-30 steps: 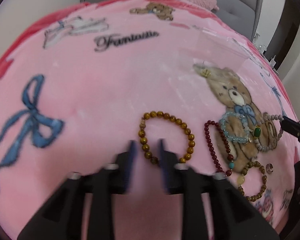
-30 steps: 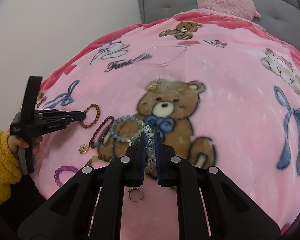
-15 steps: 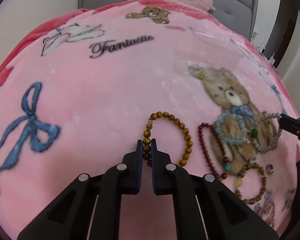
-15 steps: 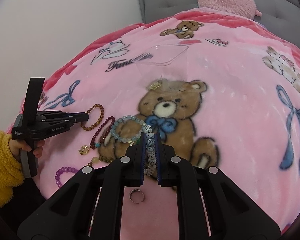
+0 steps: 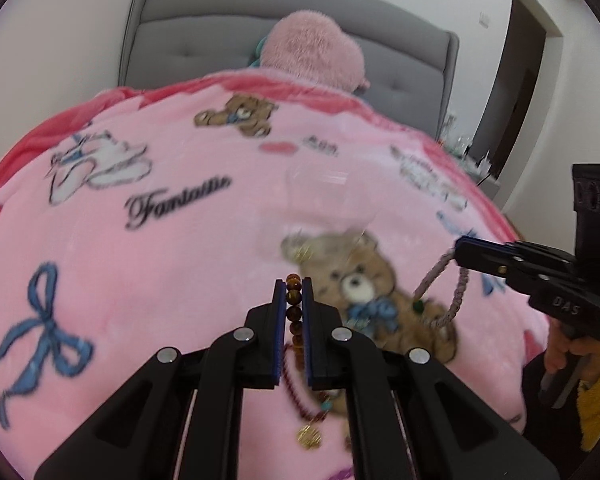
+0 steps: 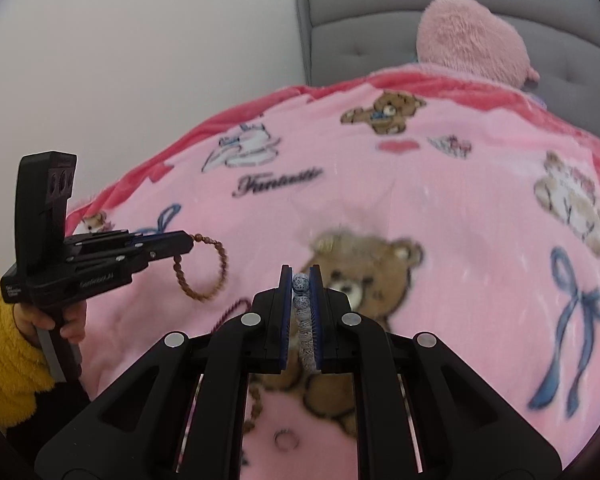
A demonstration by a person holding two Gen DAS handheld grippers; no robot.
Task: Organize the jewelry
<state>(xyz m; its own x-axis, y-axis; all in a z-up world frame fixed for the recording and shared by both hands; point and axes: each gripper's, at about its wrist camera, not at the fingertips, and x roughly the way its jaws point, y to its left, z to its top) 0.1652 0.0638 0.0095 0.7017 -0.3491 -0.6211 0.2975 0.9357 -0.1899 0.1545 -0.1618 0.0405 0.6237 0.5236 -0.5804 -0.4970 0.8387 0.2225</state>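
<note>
Nearest the left lens, the left gripper (image 5: 294, 292) has its 2 fingers (image 5: 278, 320) pinching the brown bead bracelet (image 5: 293, 300); its beads run in a line along the finger axis, and in the right view its loop (image 6: 204, 268) hangs free below the tips, clear of the pink blanket (image 5: 160, 248). The right gripper (image 6: 300, 284) likewise pinches the speckled white bead bracelet (image 6: 302, 308) between its 2 fingers (image 6: 285, 304), beads stacked along the fingers, the rest dangling as a long loop (image 5: 444, 292) in the left view.

Under both, on the bed, lie a dark red bead string (image 5: 296, 392), a gold pendant (image 5: 310, 436) and a small ring (image 6: 286, 438).

Farther on, ahead of both tips and past the printed bear (image 6: 364, 272), sits a clear tray (image 5: 324, 188), blurred and hard to outline. It looks the likely drop spot: forward and slightly right of the left gripper. I cannot tell which hand is nearer to it. Beyond are a pink plush cushion (image 5: 312, 52) and a grey headboard (image 5: 196, 44).
</note>
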